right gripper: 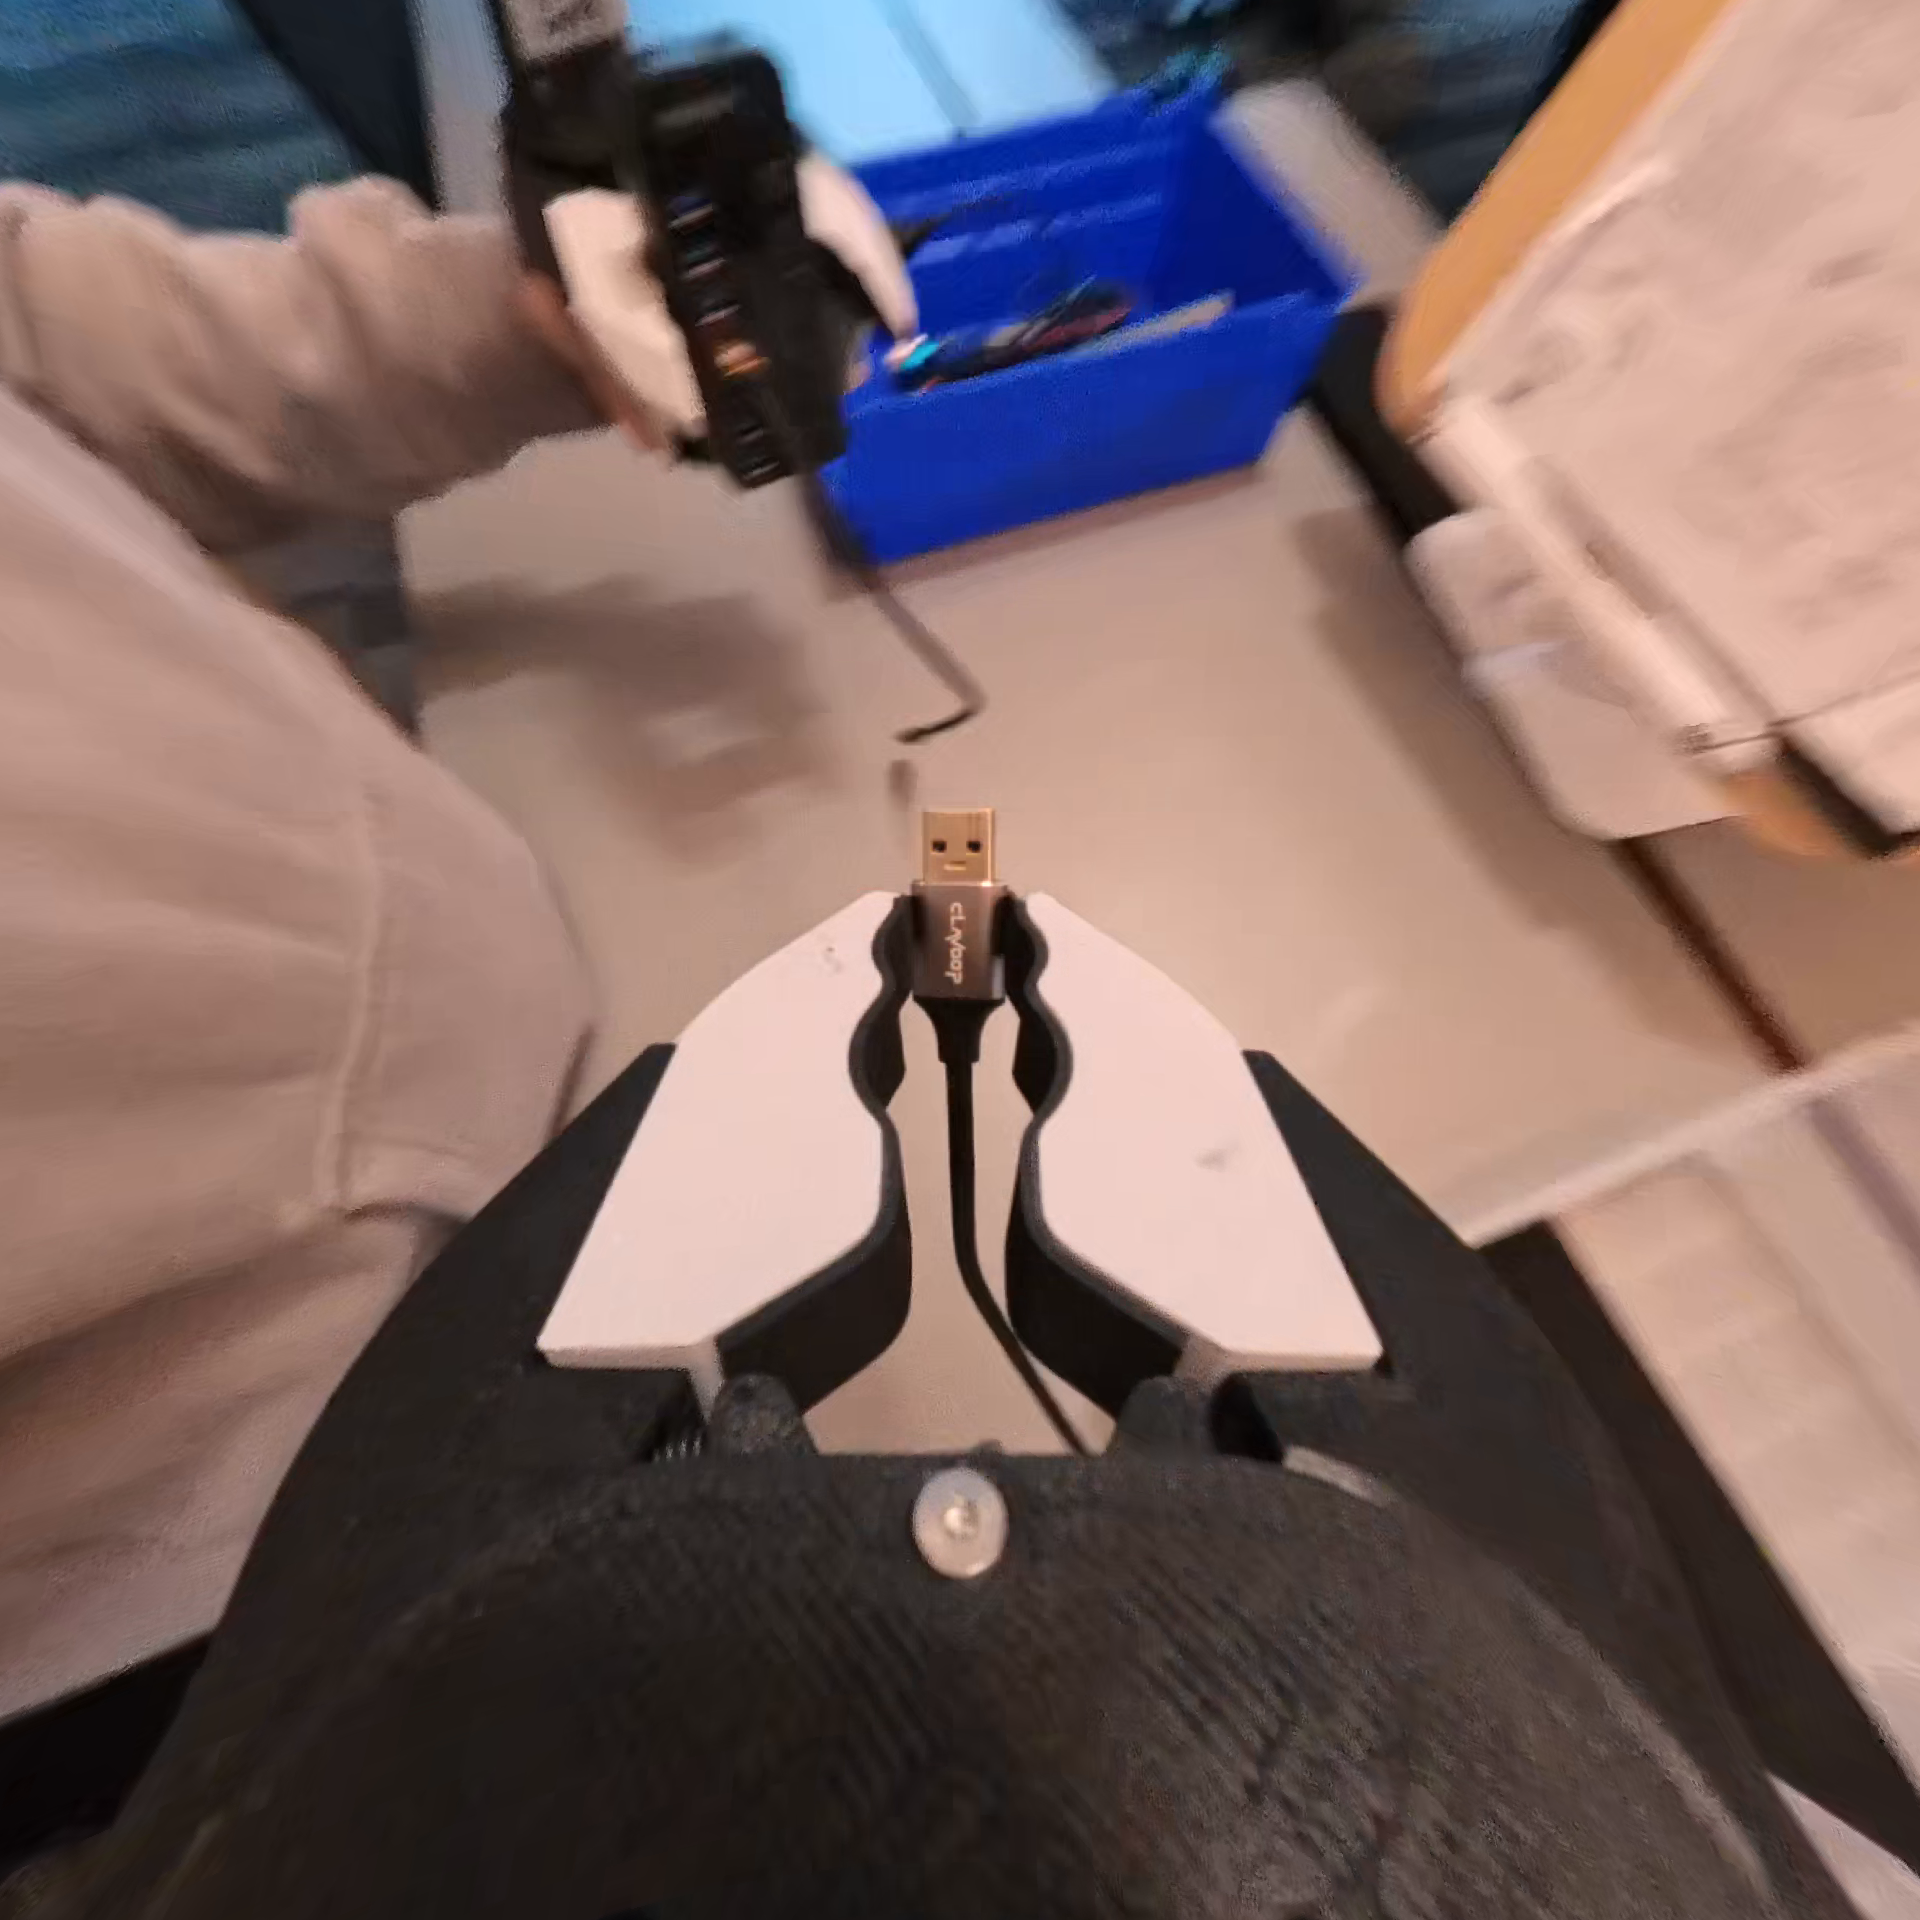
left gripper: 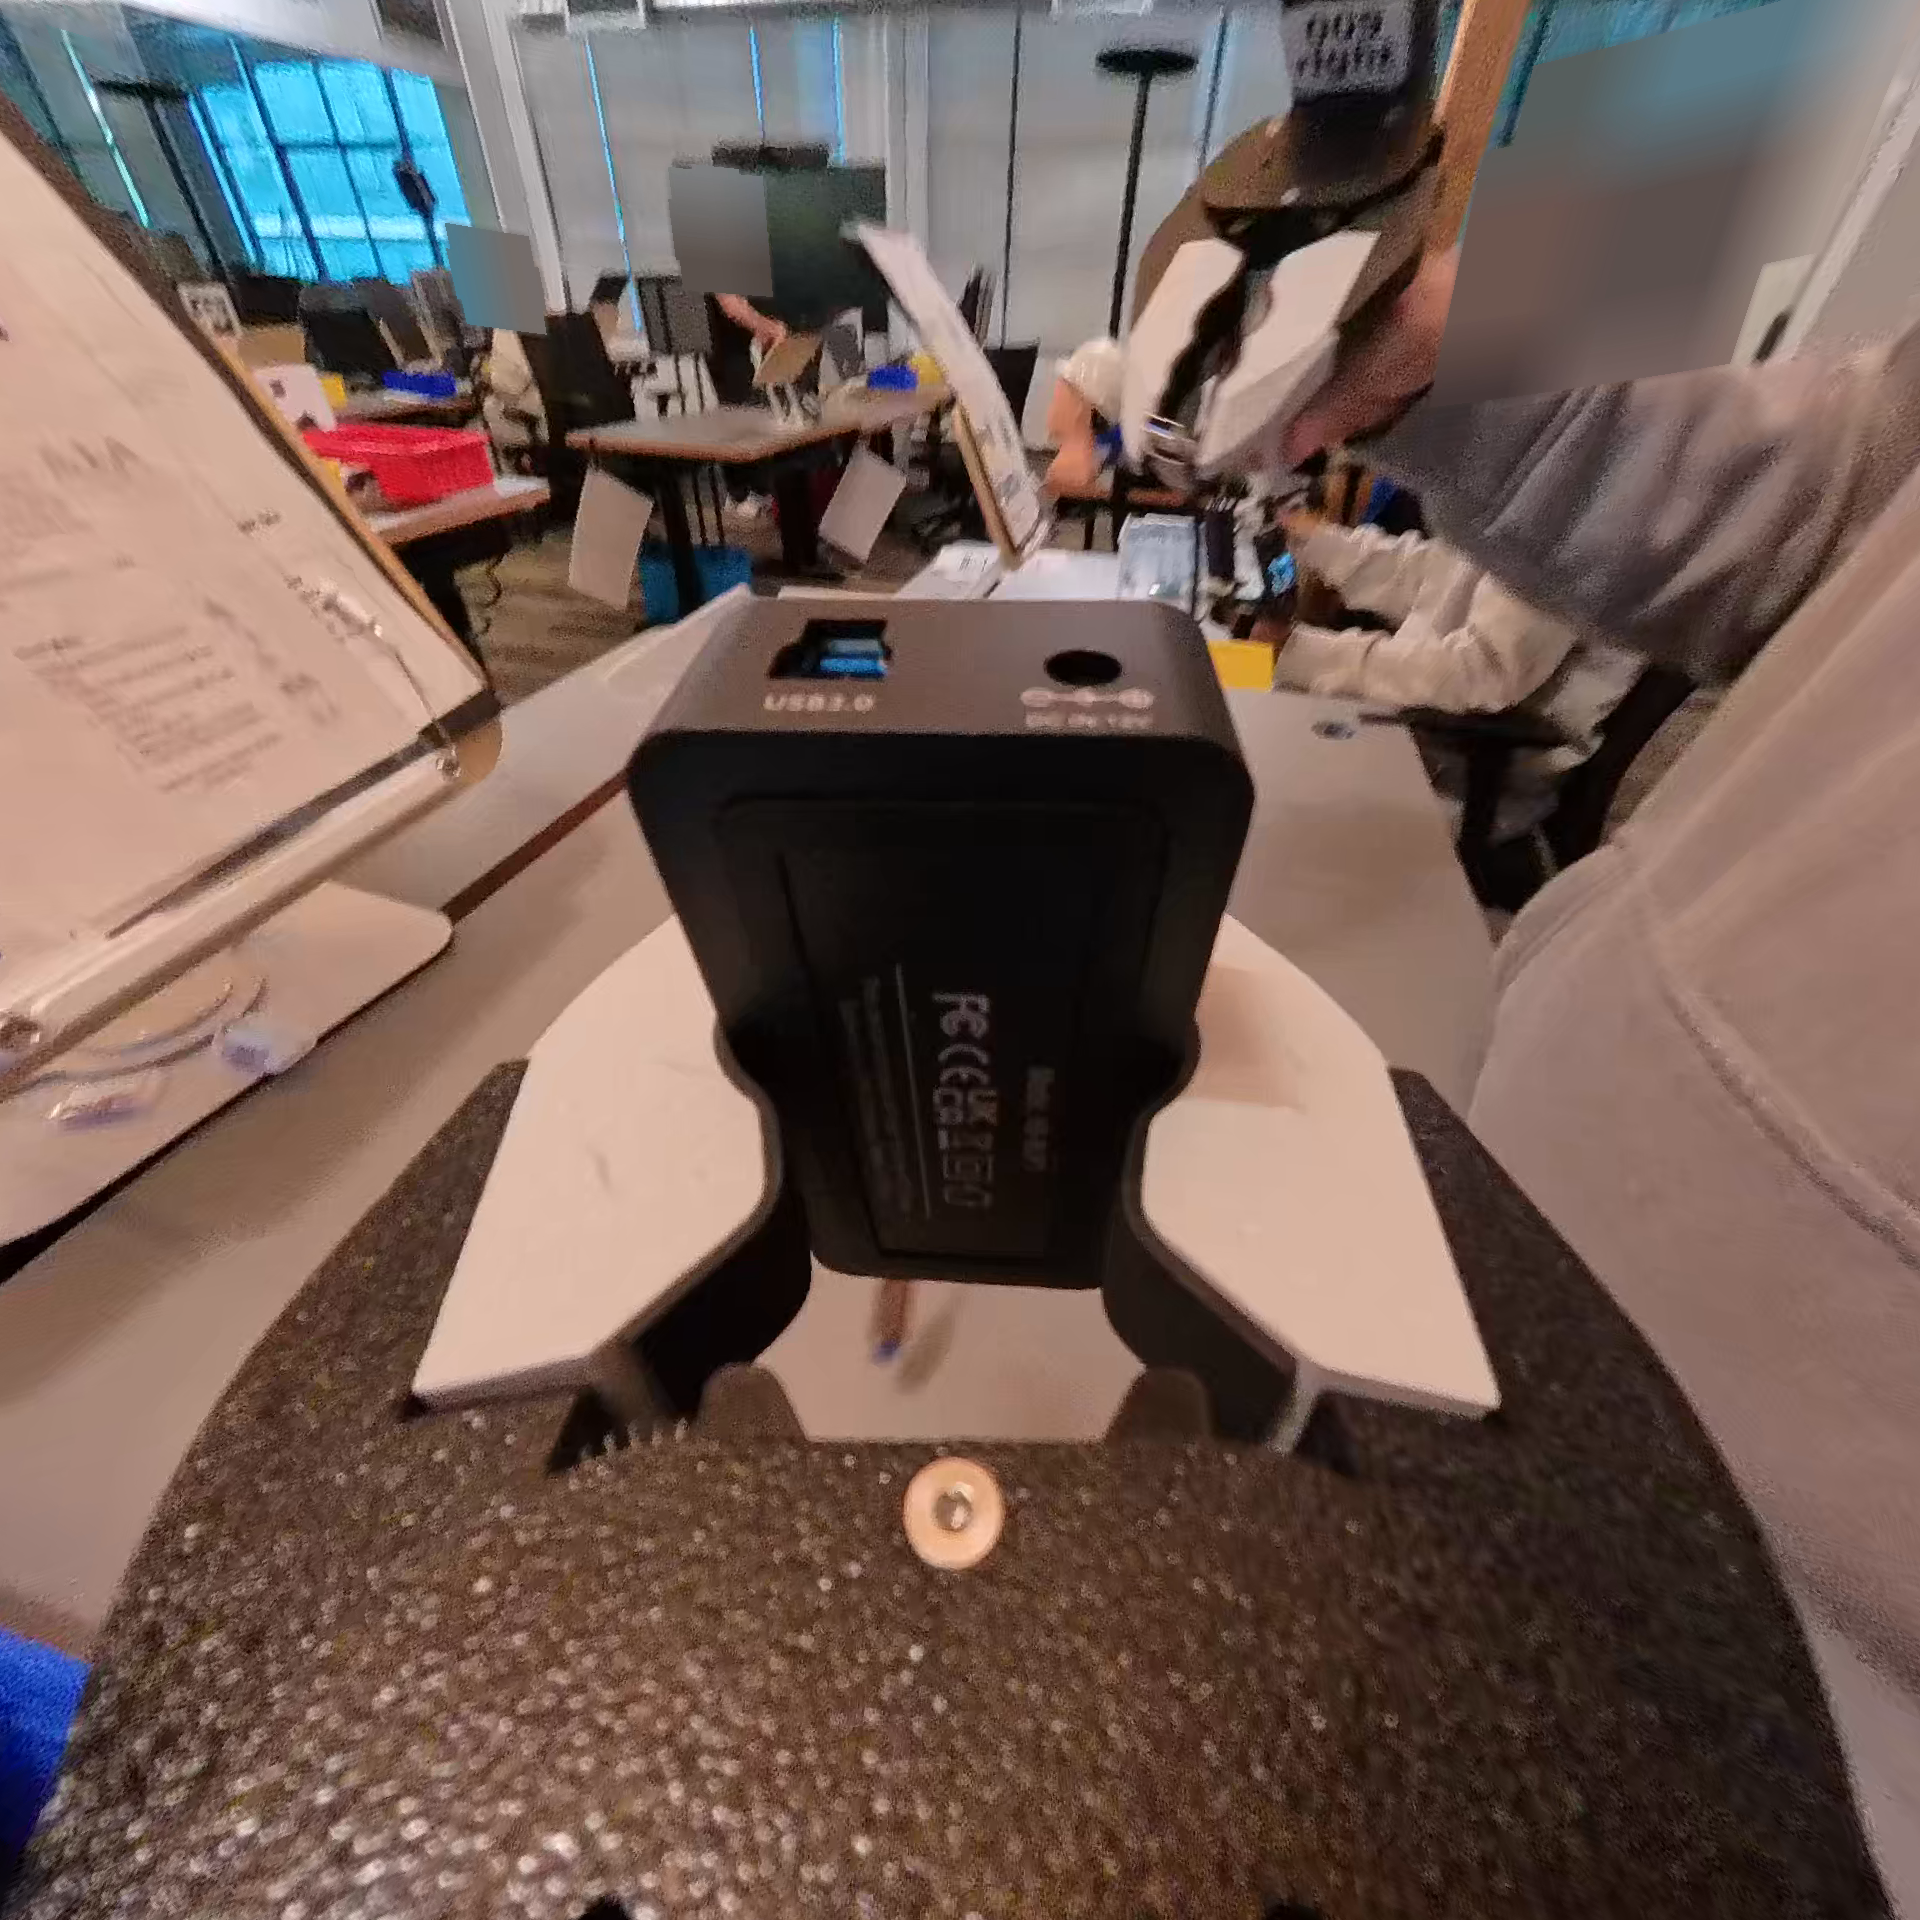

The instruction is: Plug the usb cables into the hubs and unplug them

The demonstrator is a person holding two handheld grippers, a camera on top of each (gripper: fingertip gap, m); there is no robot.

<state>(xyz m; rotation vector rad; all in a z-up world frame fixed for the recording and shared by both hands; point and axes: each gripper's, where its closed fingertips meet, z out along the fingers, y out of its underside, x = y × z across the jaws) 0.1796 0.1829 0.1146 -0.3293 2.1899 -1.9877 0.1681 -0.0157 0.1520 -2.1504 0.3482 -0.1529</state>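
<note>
My left gripper (left gripper: 956, 1049) is shut on a black USB hub (left gripper: 935, 883) and holds it upright above the table. The hub's end face shows a blue USB port (left gripper: 836, 649) and a round power socket (left gripper: 1081, 670). My right gripper (right gripper: 958, 935) is shut on the grey plug of a black USB cable (right gripper: 956, 914); the metal connector (right gripper: 957, 844) sticks out past the fingertips. In the left wrist view the right gripper (left gripper: 1179, 426) hangs up right, apart from the hub. In the right wrist view the hub (right gripper: 738, 281) in the left gripper is blurred, far up left.
A blue bin (right gripper: 1091, 343) of cables stands on the beige table (right gripper: 1143, 831) beyond the hub. A document stand with a paper sheet (left gripper: 177, 623) is on the left. A person's grey sleeve (left gripper: 1714, 935) fills the right. A second black cable (right gripper: 914, 644) trails on the table.
</note>
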